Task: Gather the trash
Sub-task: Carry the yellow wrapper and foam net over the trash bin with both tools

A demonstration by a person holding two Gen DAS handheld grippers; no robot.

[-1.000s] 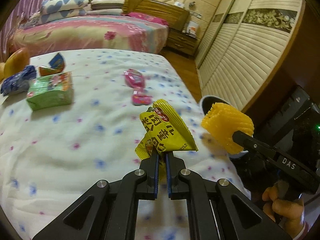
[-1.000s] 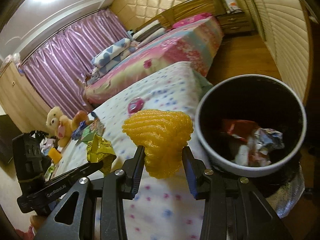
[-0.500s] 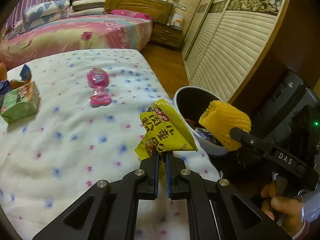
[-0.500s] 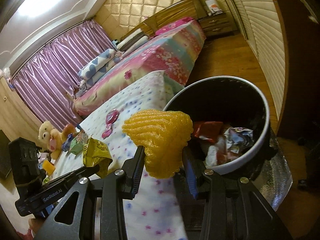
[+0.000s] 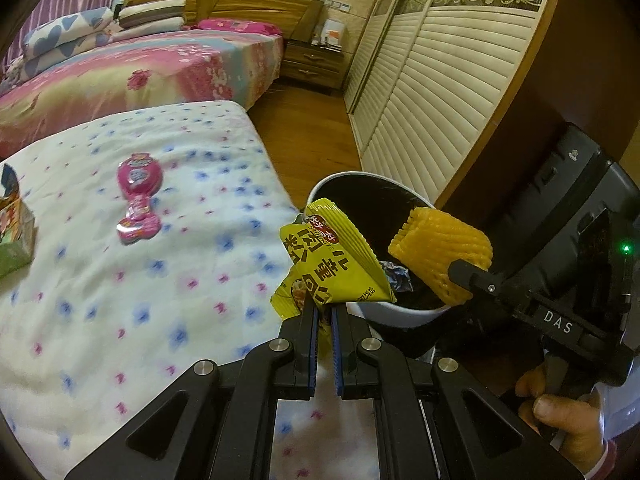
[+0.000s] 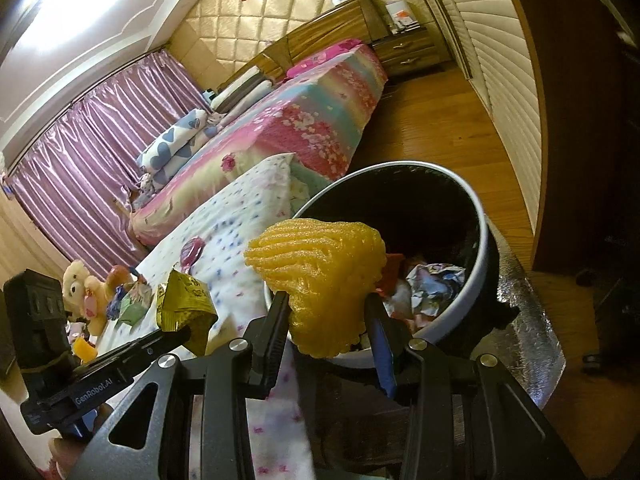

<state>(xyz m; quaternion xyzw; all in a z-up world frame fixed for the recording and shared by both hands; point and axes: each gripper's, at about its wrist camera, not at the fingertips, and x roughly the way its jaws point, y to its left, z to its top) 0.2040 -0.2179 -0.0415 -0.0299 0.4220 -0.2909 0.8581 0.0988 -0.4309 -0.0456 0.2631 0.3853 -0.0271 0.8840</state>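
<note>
The left claw (image 5: 325, 312) grips a yellow snack wrapper (image 5: 334, 264) at frame centre. The right claw (image 6: 326, 312) clamps an orange foam net (image 6: 320, 280) over the trash bin (image 6: 478, 260) at centre right.

Both tongs have travelled sideways off the bed (image 5: 120, 300) toward the bin (image 6: 478, 236). The left tongs (image 5: 325, 312) now hold the yellow wrapper (image 5: 328, 260) at the bin's rim, and the right tongs (image 6: 326, 320) carry the orange foam net (image 6: 324, 276) over its opening.
</note>
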